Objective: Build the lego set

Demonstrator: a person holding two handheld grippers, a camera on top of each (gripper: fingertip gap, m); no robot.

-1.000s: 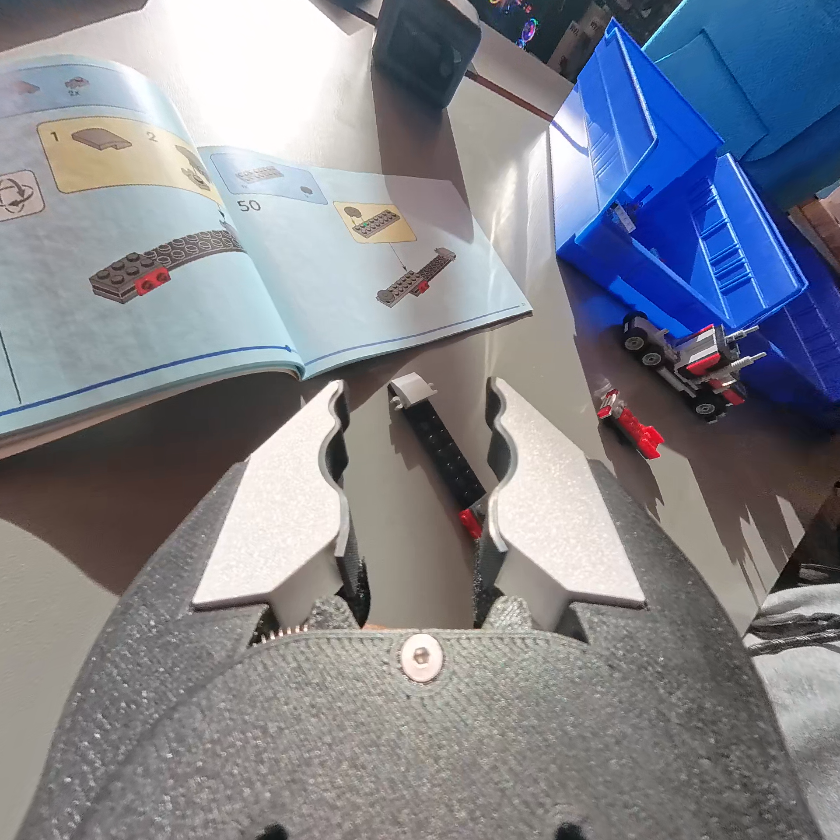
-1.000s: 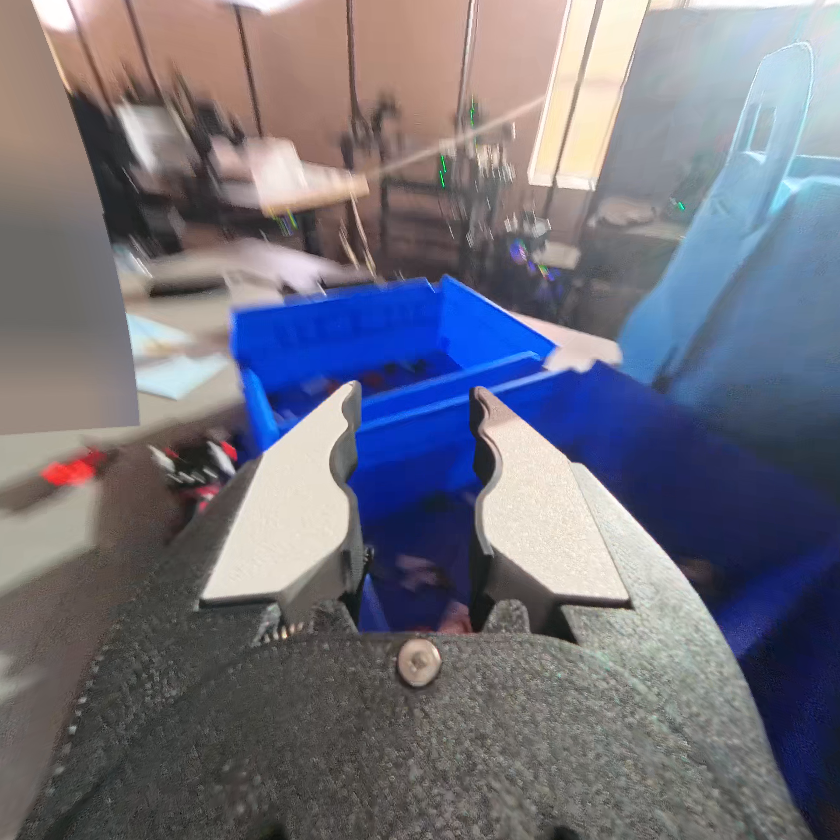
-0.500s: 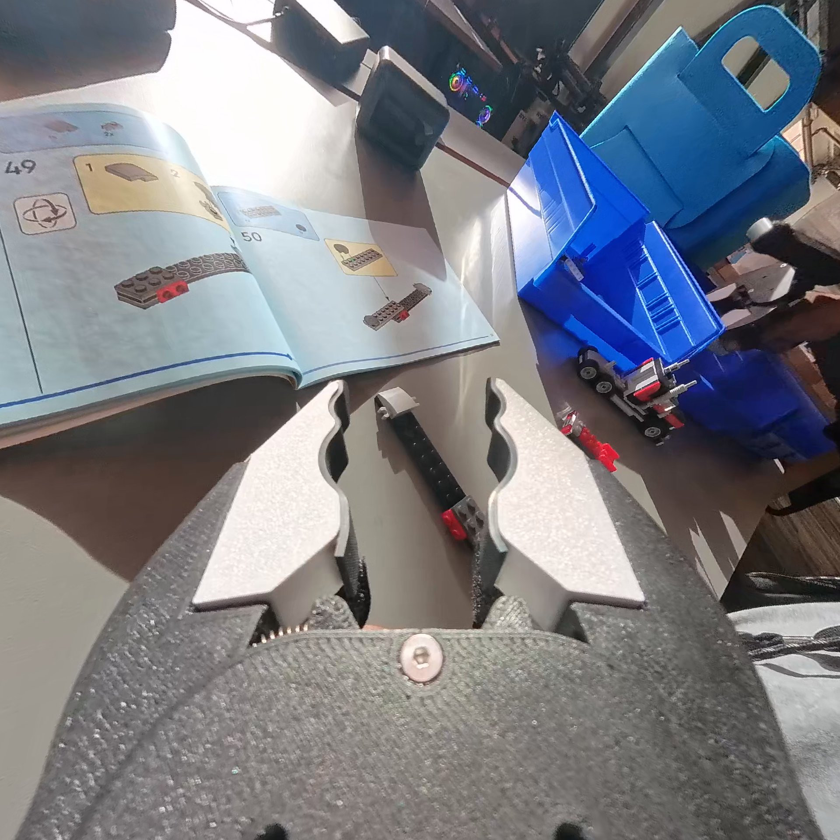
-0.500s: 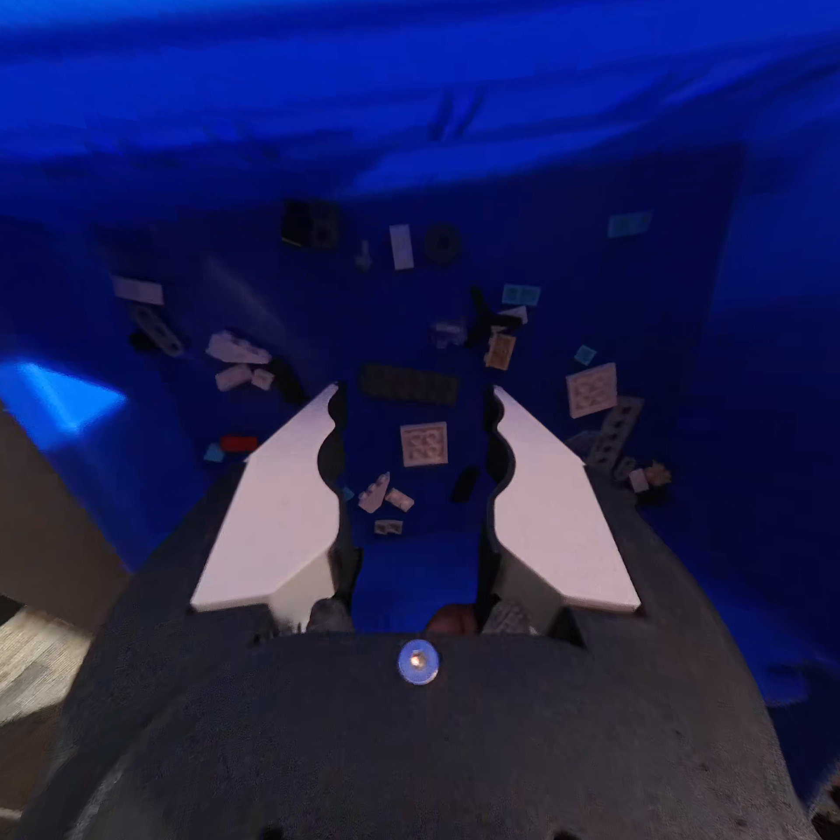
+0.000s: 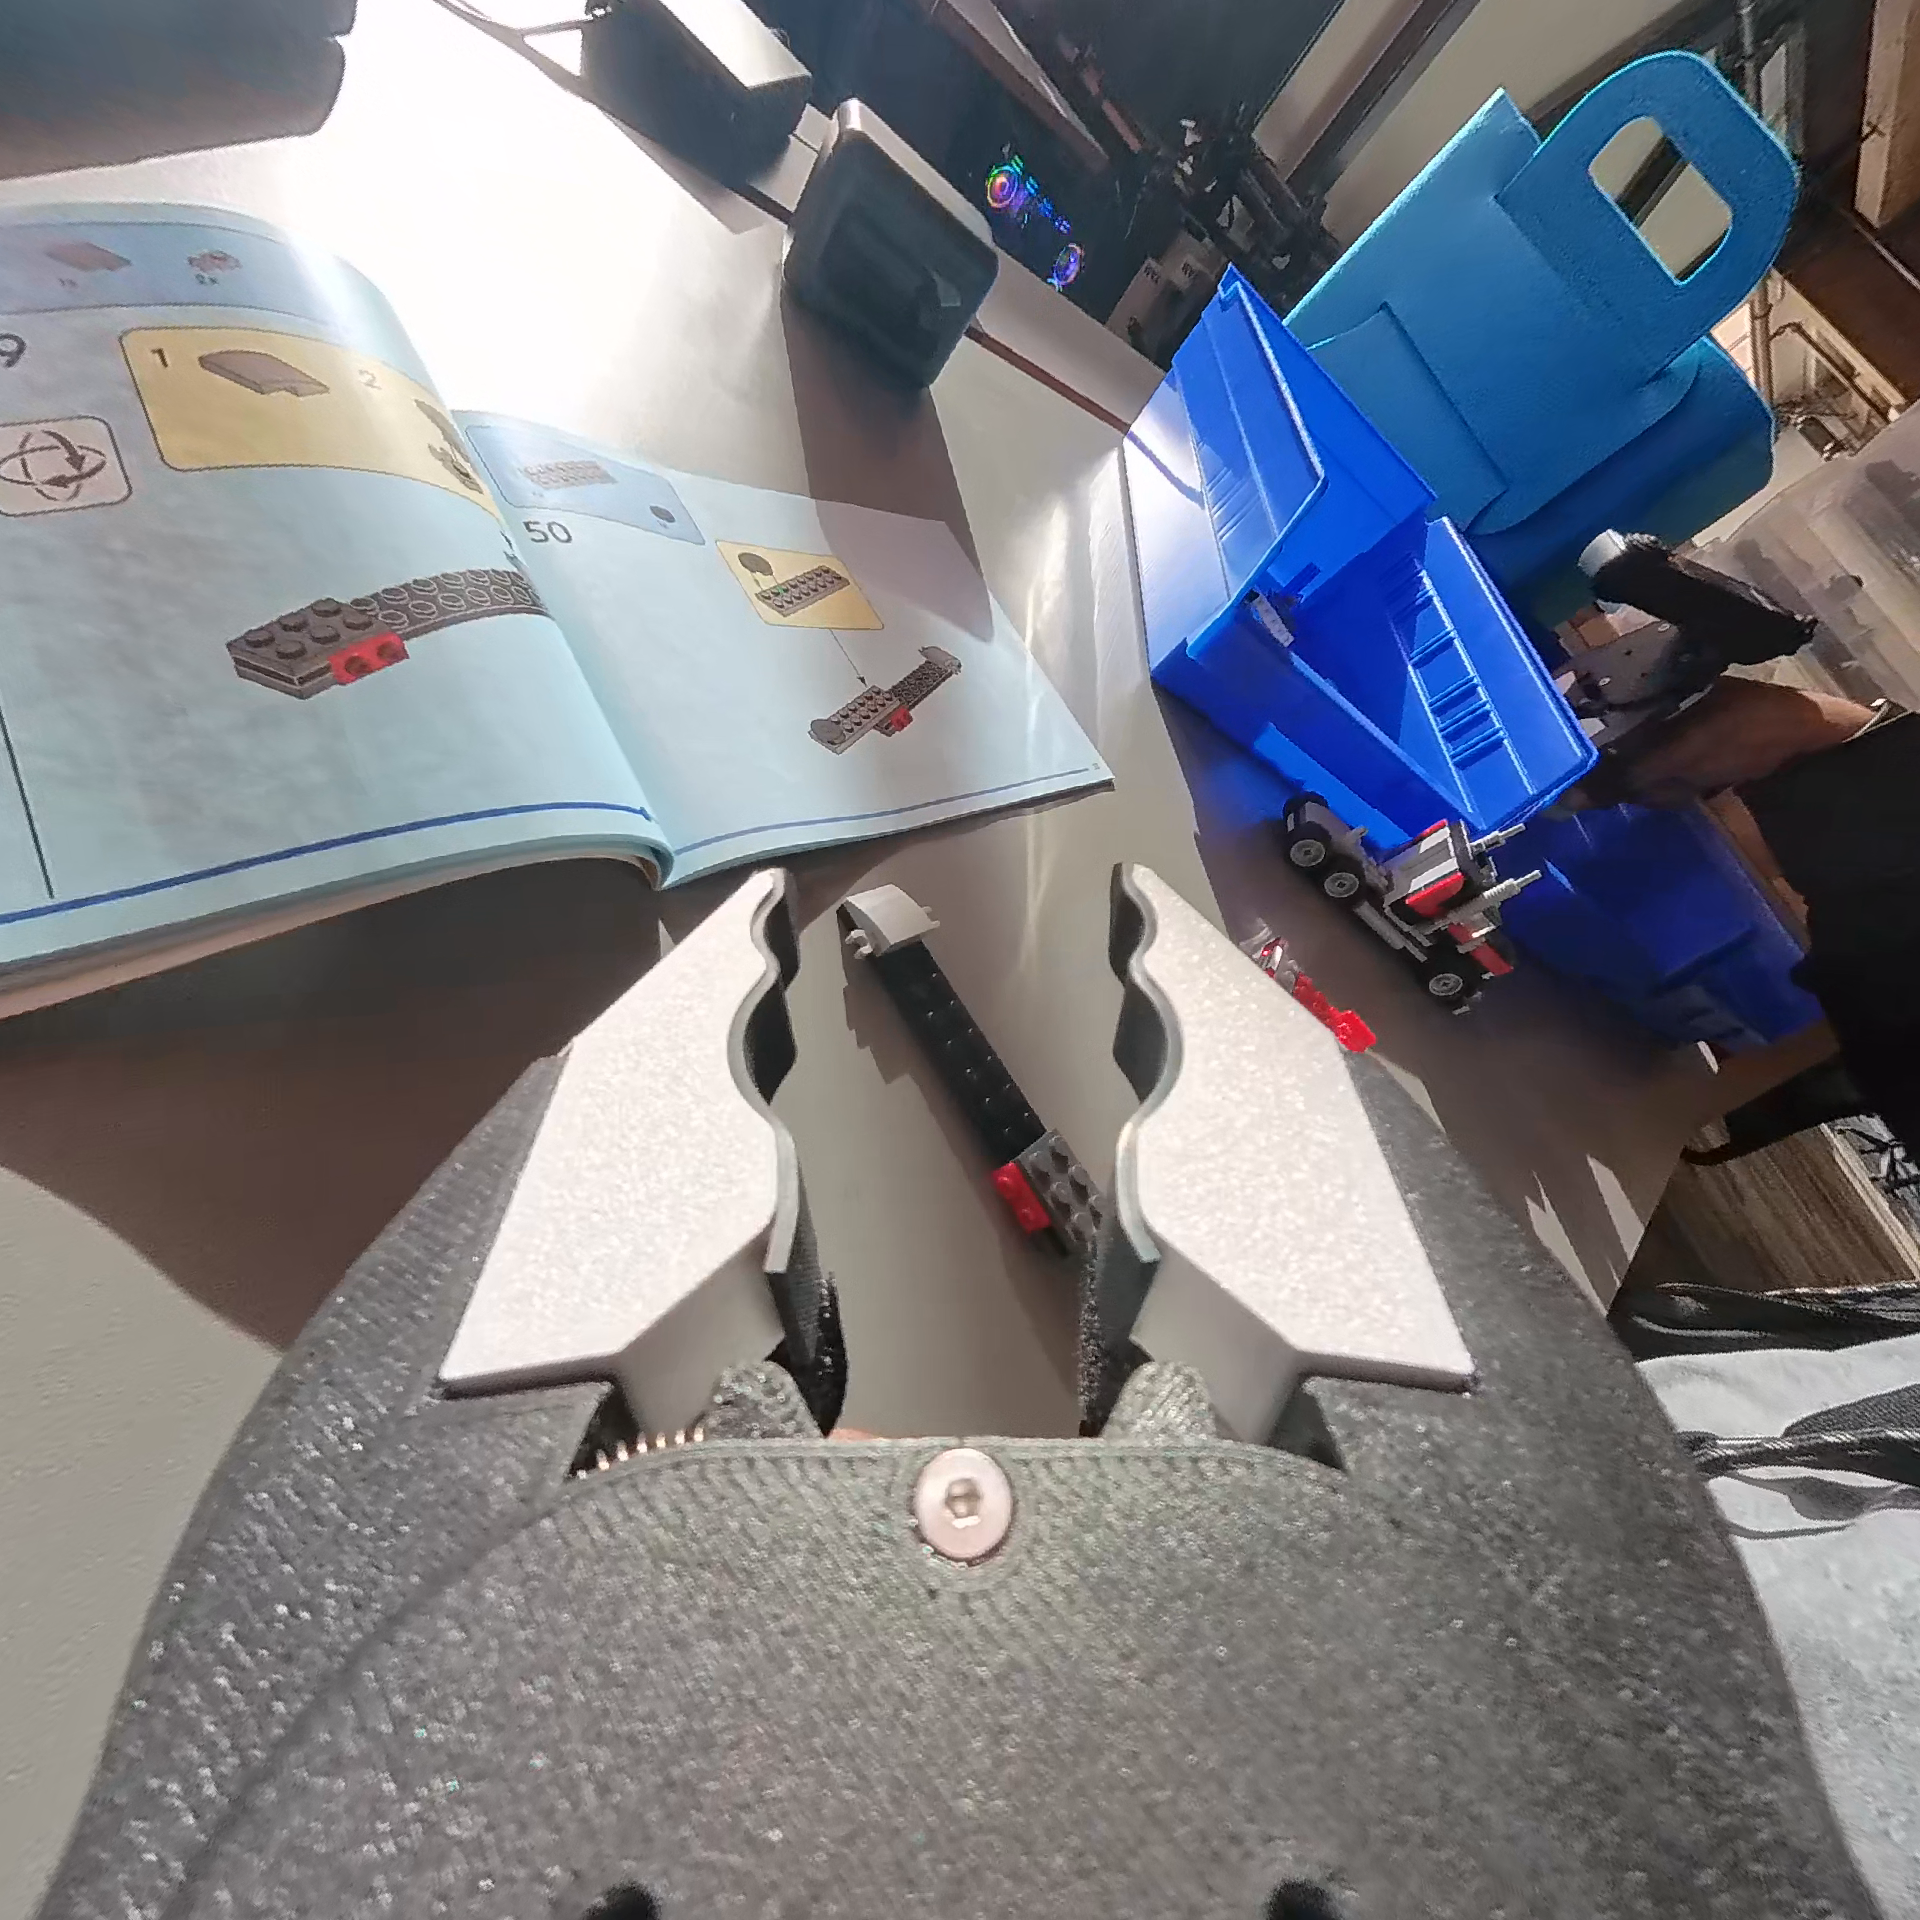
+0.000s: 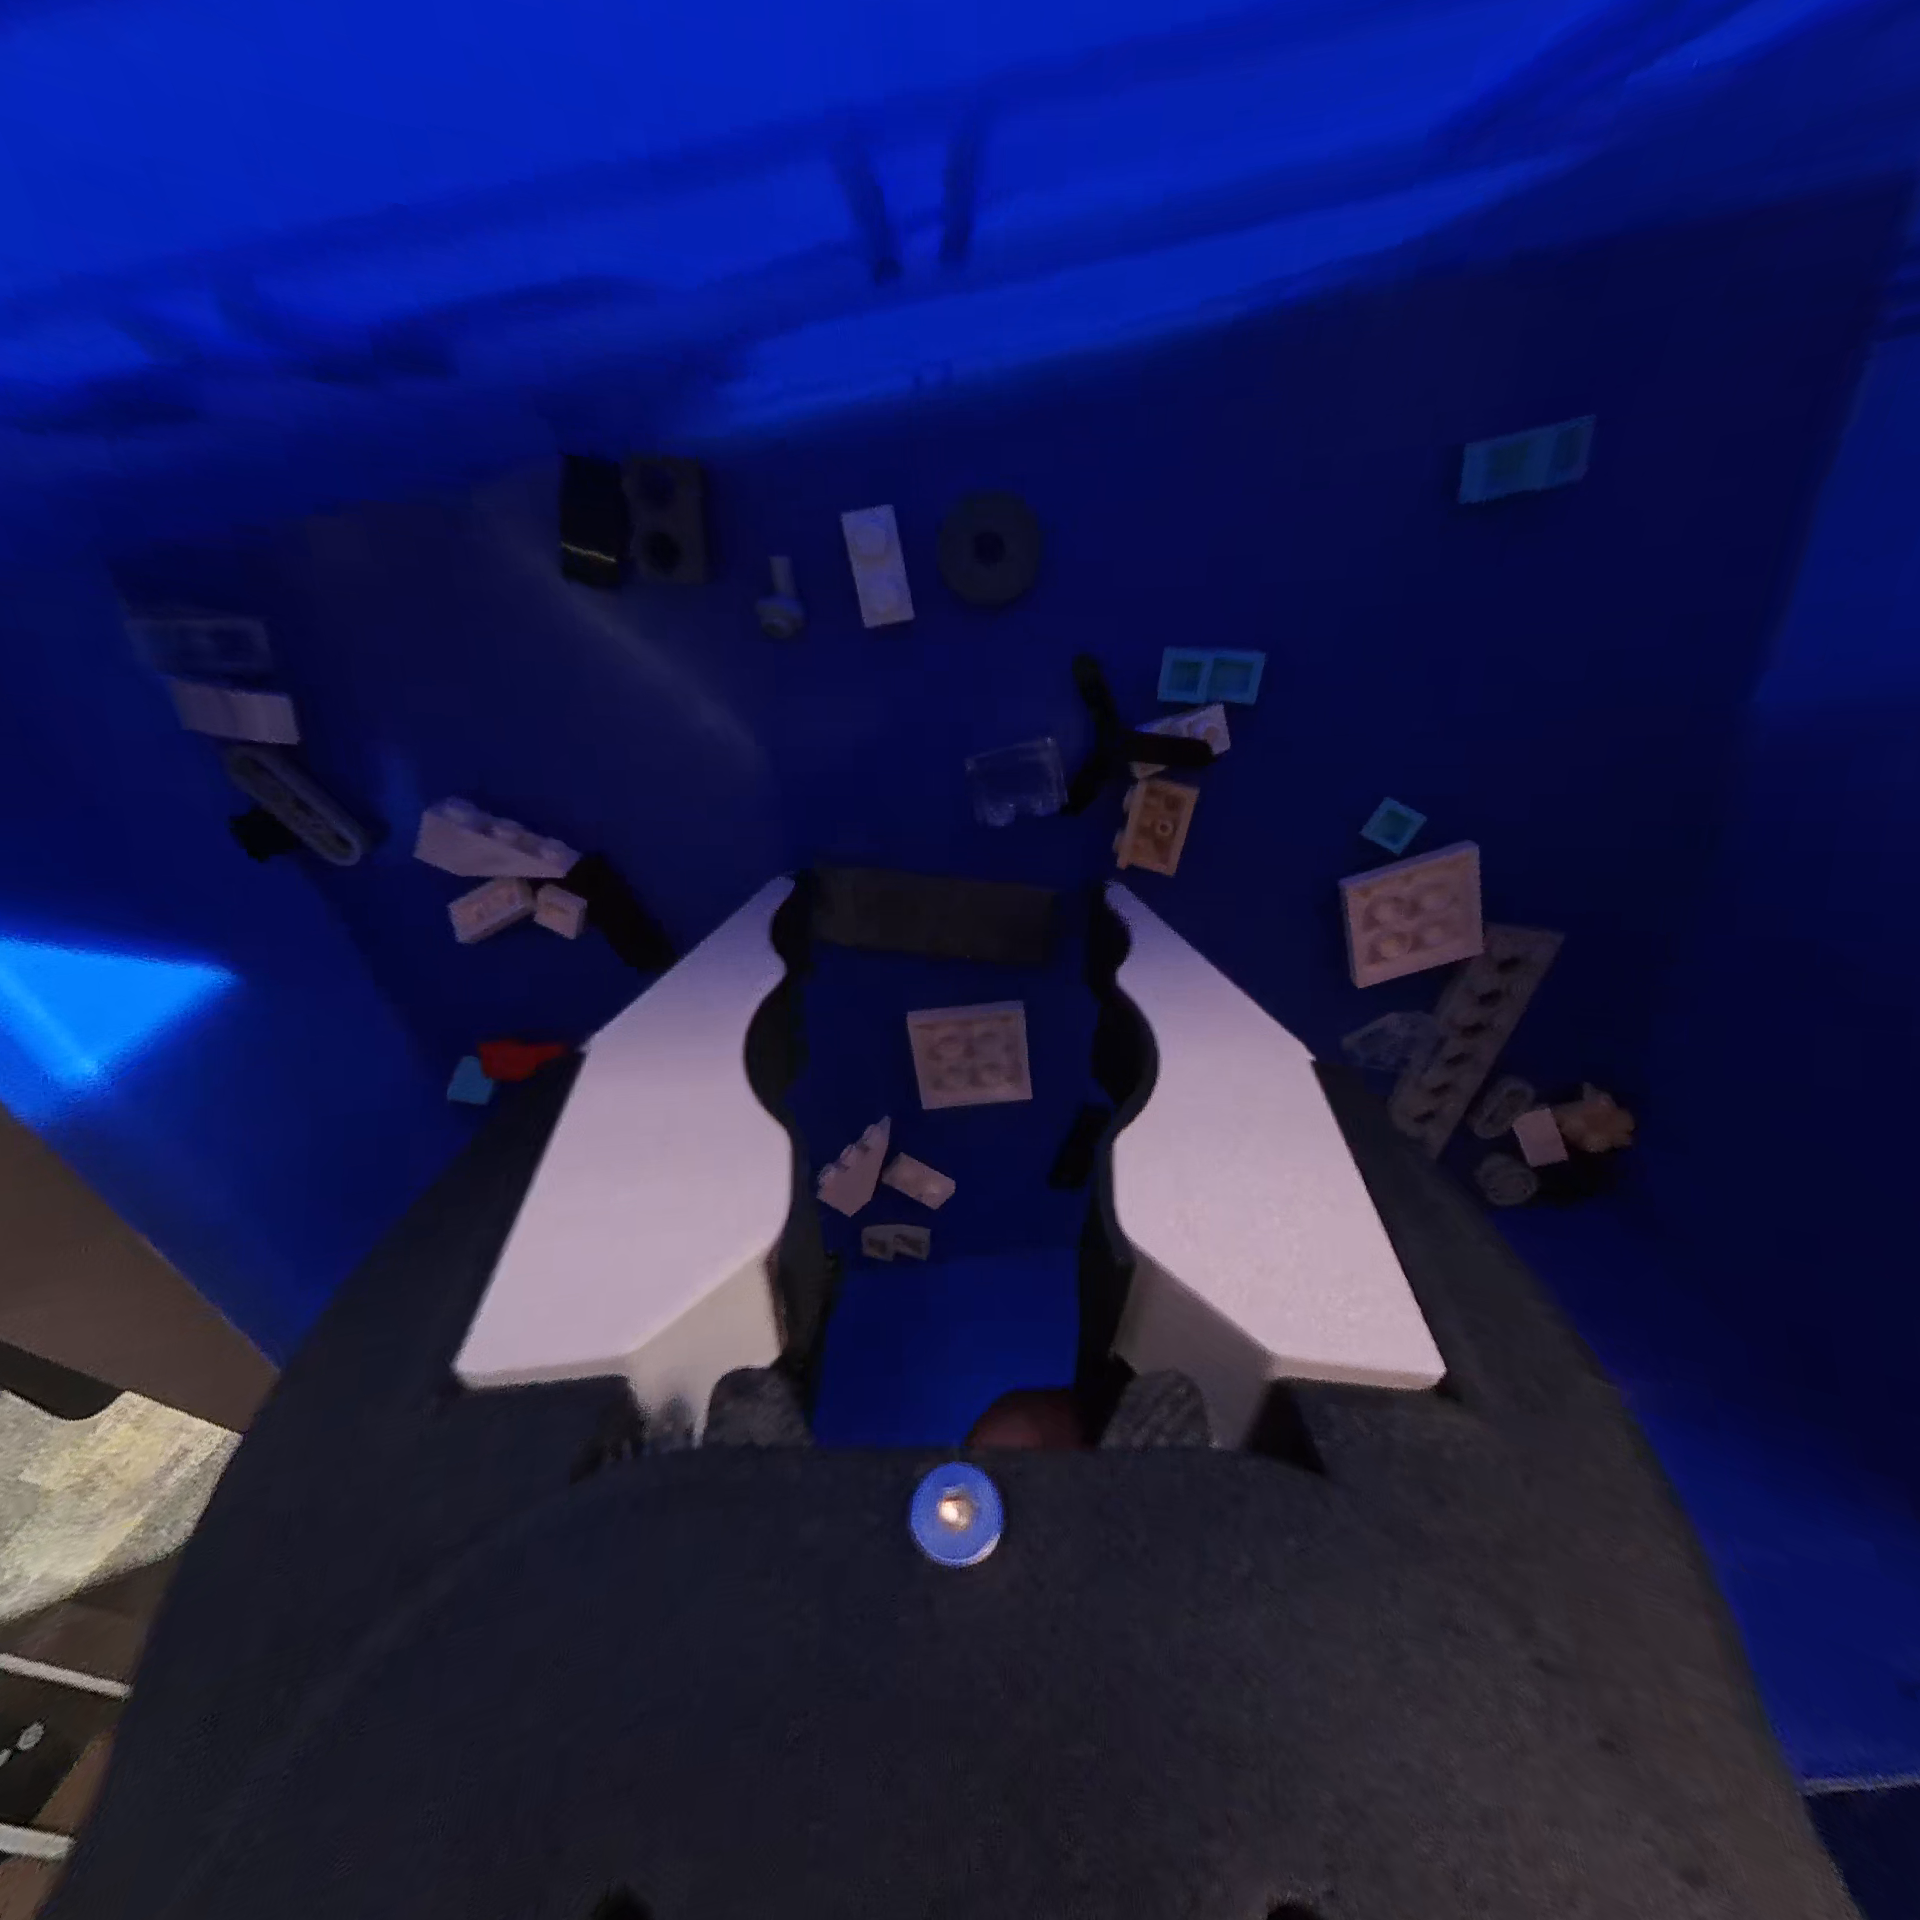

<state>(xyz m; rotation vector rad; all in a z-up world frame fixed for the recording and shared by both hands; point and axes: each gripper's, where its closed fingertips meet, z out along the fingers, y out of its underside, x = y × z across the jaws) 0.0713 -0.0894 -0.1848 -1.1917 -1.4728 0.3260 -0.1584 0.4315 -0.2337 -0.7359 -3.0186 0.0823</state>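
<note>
A long black lego assembly (image 5: 961,1049) with a grey curved end and a red piece lies on the grey table between the fingers of my open, empty left gripper (image 5: 945,894). The open instruction booklet (image 5: 416,644) lies beyond it. My right gripper (image 6: 940,904) is open and empty, lowered inside a blue bin (image 6: 935,260) over loose pieces. A dark long plate (image 6: 930,925) lies right at its fingertips and a white square plate (image 6: 969,1052) lies between its fingers. The right gripper also shows in the left wrist view (image 5: 1704,634), held over the bins.
A built lego truck (image 5: 1403,894) and a small red assembly (image 5: 1314,1003) stand on the table by stacked blue bins (image 5: 1351,582). A black box (image 5: 888,270) sits behind the booklet. A blue chair (image 5: 1590,312) stands past the bins. The table edge runs at the right. The left gripper's tips are roughly 55 cm from the right gripper's.
My right gripper swung from above the bins down into a blue bin and has come closer to the loose pieces. My left gripper tilted and shifted slightly over the black assembly.
</note>
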